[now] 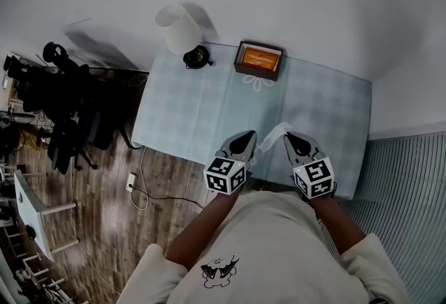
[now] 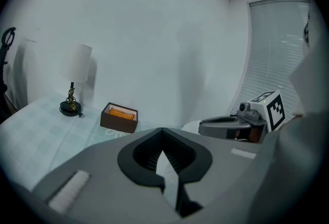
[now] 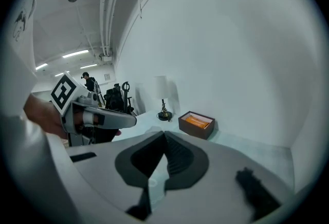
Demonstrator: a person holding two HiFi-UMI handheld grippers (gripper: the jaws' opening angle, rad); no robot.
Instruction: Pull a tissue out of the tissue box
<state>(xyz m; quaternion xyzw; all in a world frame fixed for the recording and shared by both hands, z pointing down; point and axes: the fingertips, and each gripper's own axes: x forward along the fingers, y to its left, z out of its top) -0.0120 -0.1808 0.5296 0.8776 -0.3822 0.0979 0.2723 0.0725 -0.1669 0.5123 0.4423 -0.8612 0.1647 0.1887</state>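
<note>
Both jaws pinch one tissue.

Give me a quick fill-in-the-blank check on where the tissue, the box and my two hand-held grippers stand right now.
In the head view, the tissue box stands to the ___ of the lamp.
The white tissue, held between the left hand-held gripper and the right hand-held gripper, is already ___ of the box.
Both hand-held grippers' jaws are ___ on it.
Missing words: right; out; shut.
</note>
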